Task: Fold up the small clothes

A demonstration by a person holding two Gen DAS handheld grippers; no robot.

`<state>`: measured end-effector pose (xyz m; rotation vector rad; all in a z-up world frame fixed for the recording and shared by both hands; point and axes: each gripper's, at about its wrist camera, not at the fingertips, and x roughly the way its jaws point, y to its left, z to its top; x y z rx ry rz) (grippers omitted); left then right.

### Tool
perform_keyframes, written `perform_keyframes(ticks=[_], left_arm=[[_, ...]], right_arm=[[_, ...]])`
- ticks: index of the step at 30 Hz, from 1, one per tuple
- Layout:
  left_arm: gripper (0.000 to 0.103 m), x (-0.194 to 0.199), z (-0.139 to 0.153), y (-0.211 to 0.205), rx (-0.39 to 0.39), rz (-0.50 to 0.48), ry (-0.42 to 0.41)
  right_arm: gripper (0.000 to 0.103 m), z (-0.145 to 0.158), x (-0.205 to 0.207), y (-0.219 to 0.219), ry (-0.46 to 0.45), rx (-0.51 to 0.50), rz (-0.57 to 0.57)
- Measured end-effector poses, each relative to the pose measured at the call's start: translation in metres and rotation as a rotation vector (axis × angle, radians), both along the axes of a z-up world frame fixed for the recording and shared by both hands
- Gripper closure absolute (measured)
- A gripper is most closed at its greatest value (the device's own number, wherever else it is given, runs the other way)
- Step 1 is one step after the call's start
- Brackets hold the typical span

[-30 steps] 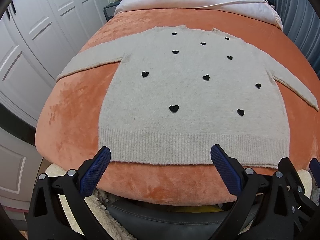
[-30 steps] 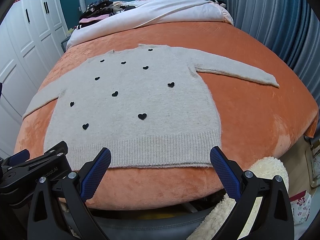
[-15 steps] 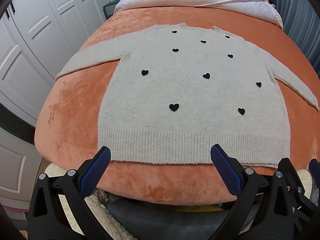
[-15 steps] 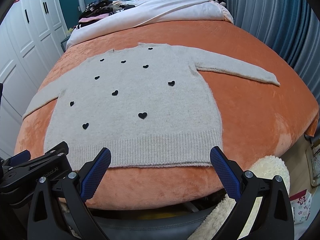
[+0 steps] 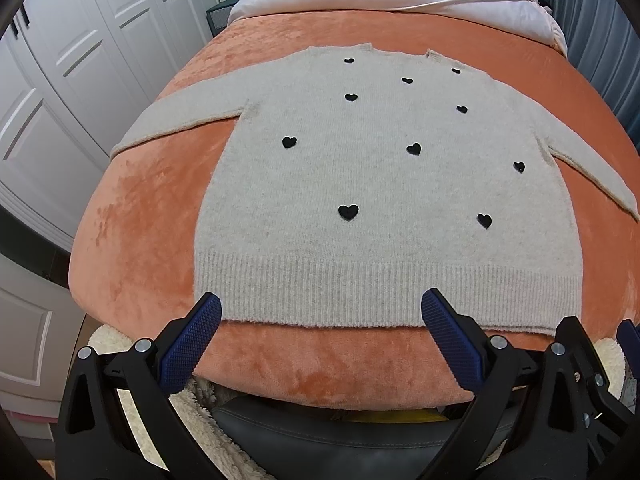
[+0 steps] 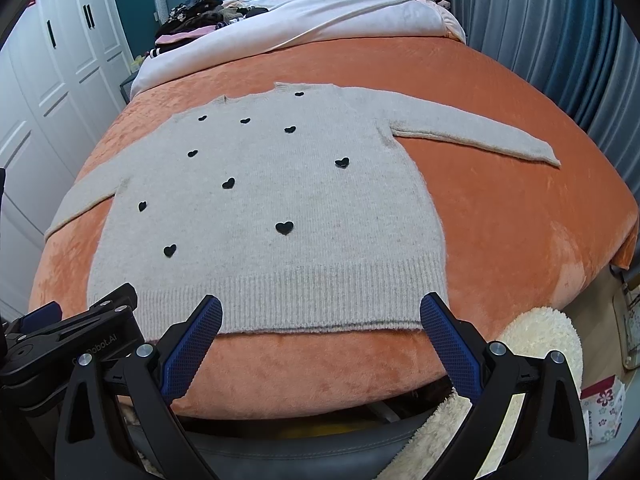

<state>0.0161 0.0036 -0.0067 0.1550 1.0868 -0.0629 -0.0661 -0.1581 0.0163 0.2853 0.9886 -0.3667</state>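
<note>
Left to right: L sleeve lies flat out toward the white wardrobe doors, same spot as 1 s ago, no fold in it. Left gripper has its tongs wide, nothing between them, tips hanging just shy of the ribbed hem, not touching. Sweater, cream w/ 9 black hearts, is spread face up on the orange blanket, neck away from the grippers, hem at the near edge of the bed. Vs the earlier frames the garment sits slightly lower & a bit bigger in both views, so both cams crept fwd a little; cloth itself hasn't shifted. Right gripper also wide & empty, close to the hem. R sleeve stretched out toward the blue curtain. Meaning: approach only, 0 folds done; prob next is a grab at hem or sleeves.
</note>
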Motion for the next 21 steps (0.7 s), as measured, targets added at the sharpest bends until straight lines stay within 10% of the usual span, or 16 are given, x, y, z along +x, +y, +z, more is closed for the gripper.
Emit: perform_keyframes(ticks=[21], left_arm=[[0.005, 0.034, -0.025, -0.017, 0.030, 0.002, 0.070]], right_arm=[[0.005, -0.029, 0.031, -0.016, 0.056, 0.052, 0.003]])
